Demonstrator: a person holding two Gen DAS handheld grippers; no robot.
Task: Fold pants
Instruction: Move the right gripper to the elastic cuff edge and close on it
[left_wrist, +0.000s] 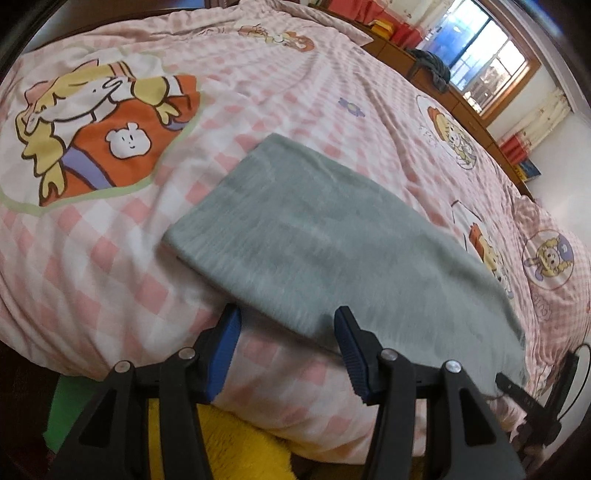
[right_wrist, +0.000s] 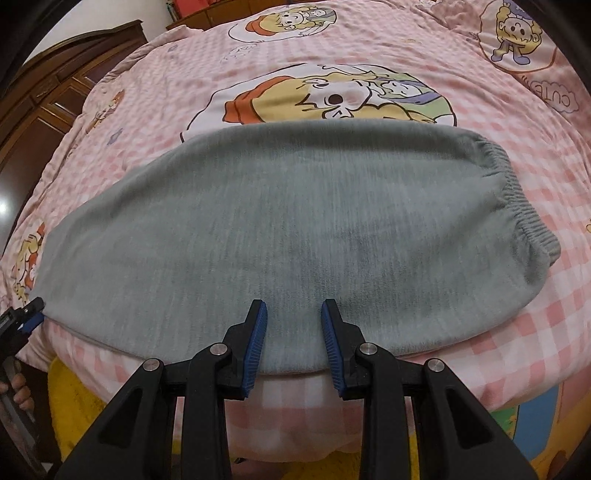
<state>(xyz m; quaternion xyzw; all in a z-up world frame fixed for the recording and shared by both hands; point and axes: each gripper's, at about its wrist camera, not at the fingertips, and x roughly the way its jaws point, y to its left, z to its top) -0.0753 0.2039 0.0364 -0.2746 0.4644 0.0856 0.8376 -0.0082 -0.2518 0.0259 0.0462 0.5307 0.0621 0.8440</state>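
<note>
The right claw (right_wrist: 291, 334) stood partly open, with a narrow gap between its two blue pads, and it held nothing. It hung over the near edge of the grey pants (right_wrist: 280, 229), and the cloth showed in the gap, but whether the pads touched the fabric I cannot tell. The pants lay flat on the bed (right_wrist: 517, 332), folded lengthwise into one long band that ran across the right wrist view. The elastic waistband (right_wrist: 517, 199) was at the right end of that band, and the leg end was at the left.

The left claw (left_wrist: 288, 347) was open wider than the right one, and it was also empty. In the left wrist view it hung at the near edge of the bed, over the near corner of the leg end of the pants (left_wrist: 332, 240). The right pad was in front of the cloth edge and the left pad was just beside it, over the pink checked cover (left_wrist: 110, 258). In the right wrist view the tip of the left claw (right_wrist: 31, 317) showed at the far left corner of the pants, with fingers of a hand (right_wrist: 18, 391) below it.

The cover had cartoon prints, and one large print lay just behind the far edge of the pants.
</note>
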